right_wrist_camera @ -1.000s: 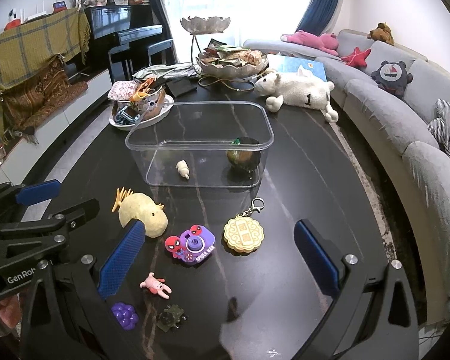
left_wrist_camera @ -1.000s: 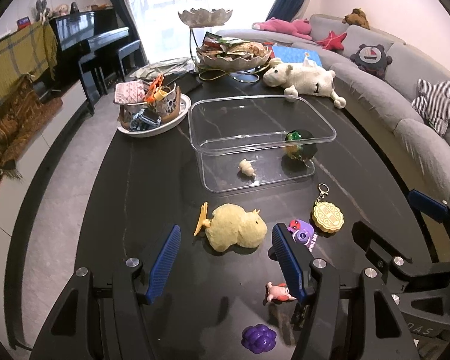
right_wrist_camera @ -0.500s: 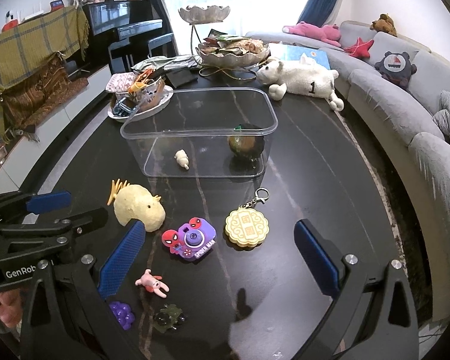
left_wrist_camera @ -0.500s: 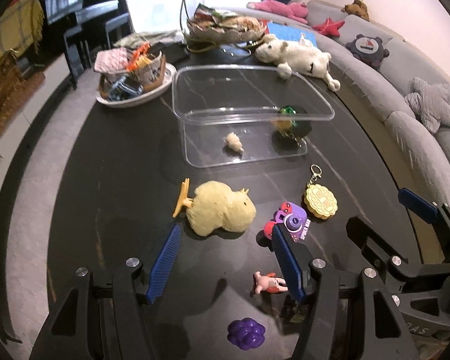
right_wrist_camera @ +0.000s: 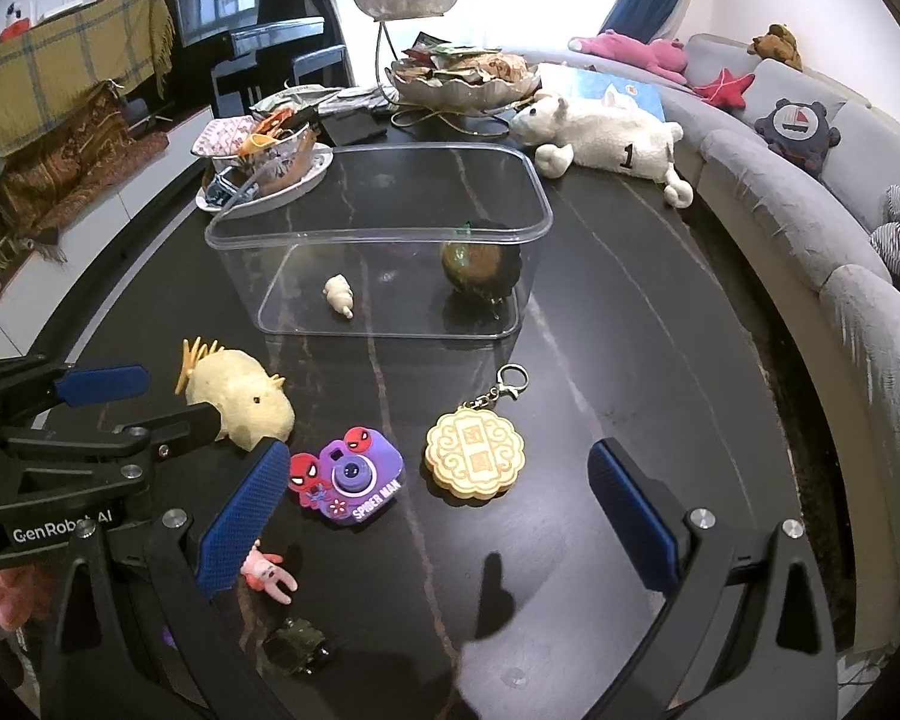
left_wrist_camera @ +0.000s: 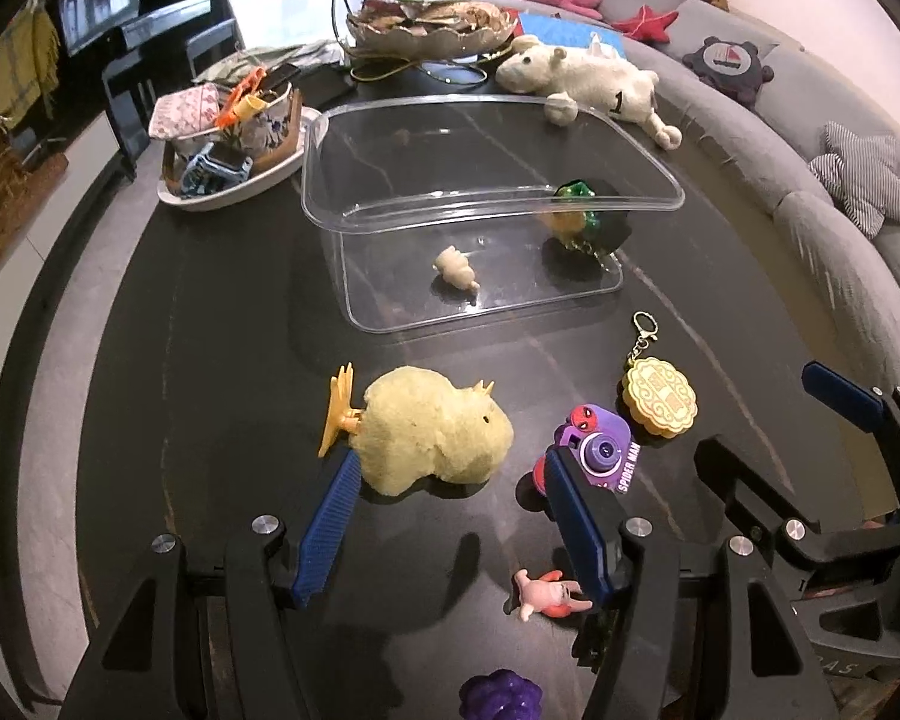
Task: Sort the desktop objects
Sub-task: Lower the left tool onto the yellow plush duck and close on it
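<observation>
**Open grippers low over toys, clear box as landmark**

Left gripper: jaws spread wide, nothing held; blue pads sit either side of the yellow plush chick, w/ the left pad at the chick's near edge and the right pad in front of the purple camera toy. Contact w/ chick: cannot tell. Right gripper: jaws apart, empty, framing the camera toy and the round cookie keychain.

Positions rel. to the clear box, seen from the left wrist cam:
- Inside box: small cream figure near centre; dark green-and-gold ball at right end.
- In front of box, on the dark table: chick at left, camera toy and keychain at right, the two just beside each other.
- Farther in front: small pink figure, purple berry-like toy at the frame's lower edge; a small dark green toy shows in the right wrist cam.
- Behind box, left: white plate piled w/ odds and ends.
- Behind box, right: white plush animal marked "1".
- Behind box, centre: tiered metal dish of snacks.
</observation>
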The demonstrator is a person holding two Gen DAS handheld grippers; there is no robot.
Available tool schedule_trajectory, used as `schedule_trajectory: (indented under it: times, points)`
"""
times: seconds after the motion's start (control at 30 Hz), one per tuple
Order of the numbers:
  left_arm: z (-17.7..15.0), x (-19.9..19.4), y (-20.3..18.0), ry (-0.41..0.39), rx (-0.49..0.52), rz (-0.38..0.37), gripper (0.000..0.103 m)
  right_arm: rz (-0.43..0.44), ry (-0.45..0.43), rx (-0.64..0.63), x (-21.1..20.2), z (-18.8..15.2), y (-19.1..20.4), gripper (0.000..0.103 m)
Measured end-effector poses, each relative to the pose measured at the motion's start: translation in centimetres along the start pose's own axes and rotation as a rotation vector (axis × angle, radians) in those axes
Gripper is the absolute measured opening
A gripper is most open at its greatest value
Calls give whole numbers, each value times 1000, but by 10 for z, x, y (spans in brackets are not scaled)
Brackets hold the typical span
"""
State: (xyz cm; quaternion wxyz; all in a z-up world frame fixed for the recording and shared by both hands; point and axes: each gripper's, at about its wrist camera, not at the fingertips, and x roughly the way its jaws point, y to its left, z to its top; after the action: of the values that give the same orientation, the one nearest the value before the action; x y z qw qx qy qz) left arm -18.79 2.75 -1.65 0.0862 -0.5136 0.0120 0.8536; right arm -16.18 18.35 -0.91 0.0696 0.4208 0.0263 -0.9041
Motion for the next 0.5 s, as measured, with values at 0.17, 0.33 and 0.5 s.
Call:
schedule_trajectory:
  times: [0.17,0.33,0.5]
  points:
    - [3,6,-1,-8,16,0,60,0,6,-1,8,1,-2,99]
    - [6,13,3,-4,-3,-22,60,7,9,1,14,3,-4,99]
    - [5,18,12,10,-99,-49,60,14,4,-3,17,5,-3,99]
